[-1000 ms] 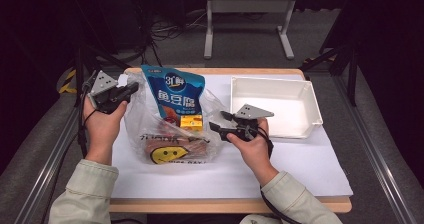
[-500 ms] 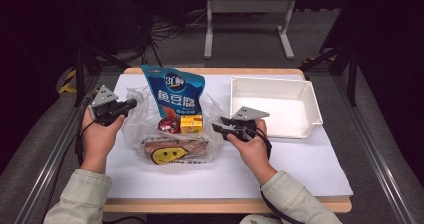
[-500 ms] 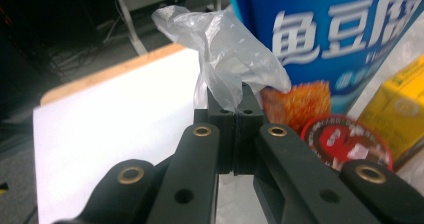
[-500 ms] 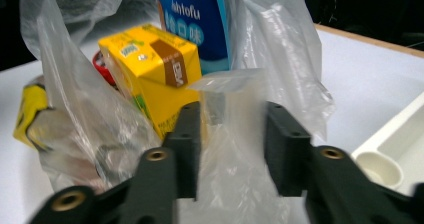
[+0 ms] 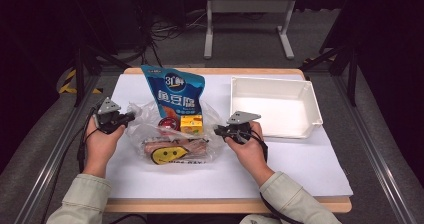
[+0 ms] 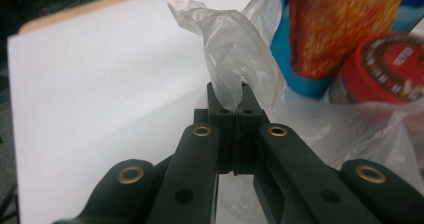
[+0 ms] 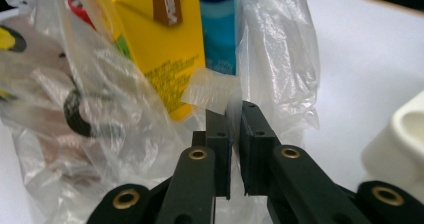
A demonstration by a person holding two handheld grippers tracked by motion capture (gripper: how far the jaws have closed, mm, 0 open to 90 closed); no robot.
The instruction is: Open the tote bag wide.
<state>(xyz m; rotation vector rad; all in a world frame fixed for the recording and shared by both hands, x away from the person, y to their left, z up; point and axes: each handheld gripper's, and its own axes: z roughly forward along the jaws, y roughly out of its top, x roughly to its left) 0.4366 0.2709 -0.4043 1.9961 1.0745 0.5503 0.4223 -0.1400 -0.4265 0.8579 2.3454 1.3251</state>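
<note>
1. The counter (image 5: 310, 159), under a white sheet, carries a white tray (image 5: 312, 111) at the far right and a clear plastic bag (image 5: 145, 129) left of middle, between the two hands.
2. The plastic bag is thin, soft film, slippery and easy to tear. It has no shape of its own and will sag around whatever is inside. The loose flaps at its two side edges look like the best places to take hold.
3. Inside it a tall blue pouch (image 5: 175, 91) stands upright, with a yellow carton (image 5: 192, 124), a red-lidded tub (image 5: 168, 124) and a flat smiley-face packet (image 5: 172, 151) in front. Together they likely give the bag some weight, so a lift by the film alone could stretch it.
4. The left tongs (image 6: 233, 101) are closed on a bunched flap of the bag's left edge.
5. The right tongs (image 7: 231, 119) have just been closing on a flap of the right edge; film sits between the jaws and a narrow gap remains.
</note>
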